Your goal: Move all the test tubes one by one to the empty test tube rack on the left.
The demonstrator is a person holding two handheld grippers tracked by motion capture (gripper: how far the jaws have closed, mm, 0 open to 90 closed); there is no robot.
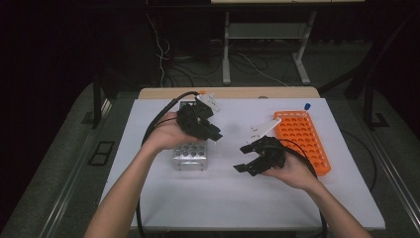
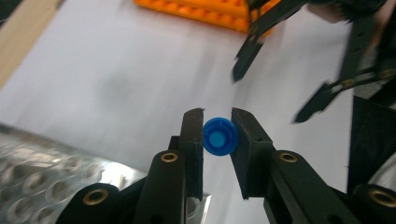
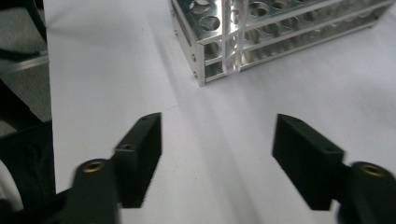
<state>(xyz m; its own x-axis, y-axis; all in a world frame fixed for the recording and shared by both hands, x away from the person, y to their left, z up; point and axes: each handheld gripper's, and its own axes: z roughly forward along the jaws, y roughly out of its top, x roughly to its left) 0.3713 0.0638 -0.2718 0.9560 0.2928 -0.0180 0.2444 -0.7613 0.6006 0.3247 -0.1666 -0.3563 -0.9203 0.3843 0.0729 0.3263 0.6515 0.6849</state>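
One blue cap (image 2: 220,136) inside left gripper (image 2: 217,135)

The cap (image 2: 220,136) of the tube is bright blue, with a lighter blue circle in its middle. The left gripper (image 2: 218,140) is black, with small brass-coloured rings on its arms. The right gripper (image 3: 217,156) is black too. The metal rack (image 1: 189,154) is shiny silver, with a regular pattern of round dark holes. The plastic rack (image 1: 302,139) is orange, also with rows of round holes. The surface (image 1: 237,188) is white, with a pale wooden edge at the far side.
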